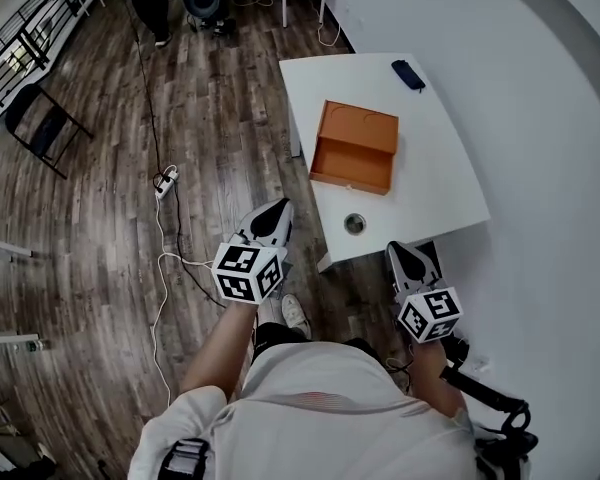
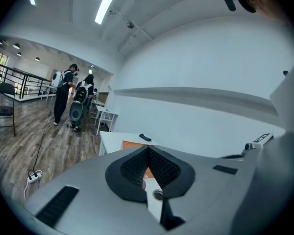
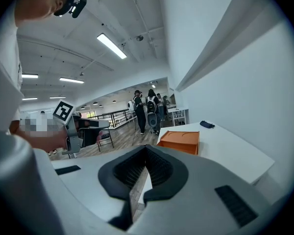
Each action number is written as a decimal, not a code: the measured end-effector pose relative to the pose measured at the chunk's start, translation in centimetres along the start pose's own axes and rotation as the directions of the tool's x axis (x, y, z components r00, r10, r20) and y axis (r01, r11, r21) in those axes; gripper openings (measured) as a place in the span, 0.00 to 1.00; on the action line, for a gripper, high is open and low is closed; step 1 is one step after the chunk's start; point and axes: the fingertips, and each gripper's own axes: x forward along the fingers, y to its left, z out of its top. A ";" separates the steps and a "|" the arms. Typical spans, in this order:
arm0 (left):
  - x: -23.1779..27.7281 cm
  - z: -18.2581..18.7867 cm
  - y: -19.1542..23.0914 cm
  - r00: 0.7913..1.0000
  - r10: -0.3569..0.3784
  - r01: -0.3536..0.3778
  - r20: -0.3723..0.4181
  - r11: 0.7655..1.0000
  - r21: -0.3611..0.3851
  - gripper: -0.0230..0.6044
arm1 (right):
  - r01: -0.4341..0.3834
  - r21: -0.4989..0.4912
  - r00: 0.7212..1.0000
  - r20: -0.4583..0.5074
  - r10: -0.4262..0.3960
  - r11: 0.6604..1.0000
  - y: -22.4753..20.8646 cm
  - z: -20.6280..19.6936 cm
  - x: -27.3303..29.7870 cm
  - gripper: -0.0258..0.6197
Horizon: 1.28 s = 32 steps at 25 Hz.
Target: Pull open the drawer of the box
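Observation:
An orange box (image 1: 355, 146) lies on the white table (image 1: 440, 168), its drawer (image 1: 352, 164) drawn out toward me and showing an empty inside. The box also shows far ahead in the left gripper view (image 2: 134, 144) and the right gripper view (image 3: 180, 141). Both grippers are back from the table, near my body. My left gripper (image 1: 277, 208) hangs over the floor left of the table's near corner, its jaws together on nothing (image 2: 148, 149). My right gripper (image 1: 400, 251) is just off the table's near edge, its jaws meeting at the tips with nothing between them (image 3: 146, 149).
A dark case (image 1: 408, 74) lies at the table's far end and a round metal fitting (image 1: 355, 224) near its front edge. A white wall runs along the right. On the wood floor at left are a power strip (image 1: 166, 181) with cables and a folding chair (image 1: 40, 123). People stand far back (image 2: 63, 89).

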 end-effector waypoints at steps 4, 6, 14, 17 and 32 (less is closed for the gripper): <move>-2.3 -0.6 -2.7 1.000 0.017 -0.018 0.026 1.000 0.009 0.05 | -0.007 -0.010 1.000 0.022 0.007 1.000 0.3 -0.7 -3.8 0.04; -3.6 -1.2 -4.5 0.999 0.021 -0.022 0.035 1.000 0.006 0.05 | 0.000 -0.013 0.999 0.032 0.001 1.000 0.0 -1.0 -6.2 0.04; -11.0 -3.4 -12.0 0.998 0.007 -0.009 0.059 0.999 0.032 0.05 | 0.011 -0.015 0.997 0.080 -0.010 1.000 1.2 -2.5 -15.6 0.04; -14.0 -3.8 -13.5 0.997 0.023 -0.026 0.072 0.999 0.044 0.05 | -0.007 -0.016 0.995 0.095 0.008 1.000 2.2 -3.0 -17.8 0.04; -21.6 -4.1 -18.2 0.995 0.027 -0.037 0.096 0.994 0.105 0.05 | -0.028 0.034 0.987 0.158 0.022 0.999 4.8 -4.1 -23.8 0.04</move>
